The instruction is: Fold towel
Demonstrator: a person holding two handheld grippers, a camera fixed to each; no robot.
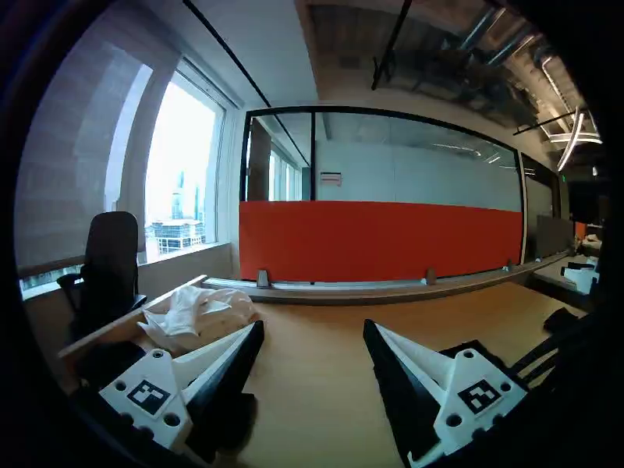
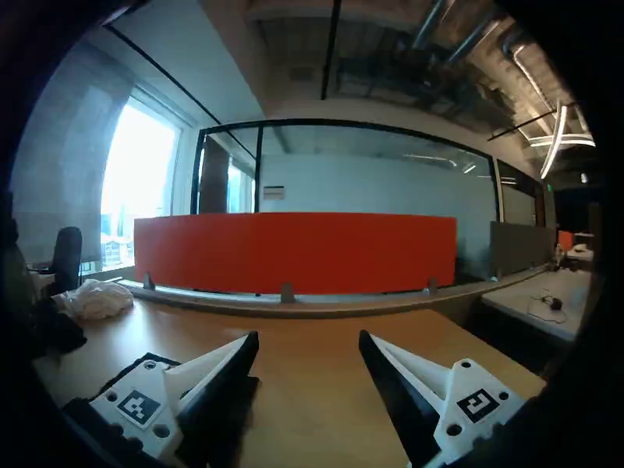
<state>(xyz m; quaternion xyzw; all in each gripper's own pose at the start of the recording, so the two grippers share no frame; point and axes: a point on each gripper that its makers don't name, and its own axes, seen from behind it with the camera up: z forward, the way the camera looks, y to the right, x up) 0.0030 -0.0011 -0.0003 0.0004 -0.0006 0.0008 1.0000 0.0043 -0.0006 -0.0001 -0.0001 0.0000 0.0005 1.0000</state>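
Observation:
A crumpled white towel (image 1: 195, 310) lies in a heap on the wooden desk (image 1: 327, 366) at the far left, just beyond my left gripper's left finger. My left gripper (image 1: 313, 331) is open over the desk with nothing between its fingers. In the right gripper view the same towel (image 2: 97, 299) sits far off at the left edge of the desk (image 2: 312, 366). My right gripper (image 2: 309, 340) is also open and holds nothing, well to the right of the towel.
An orange partition (image 1: 374, 240) runs along the desk's back edge, with a glass wall behind it. A black office chair (image 1: 105, 269) stands by the window on the left. Dark objects (image 1: 561, 320) lie at the desk's right side. Another desk (image 2: 546, 300) stands at right.

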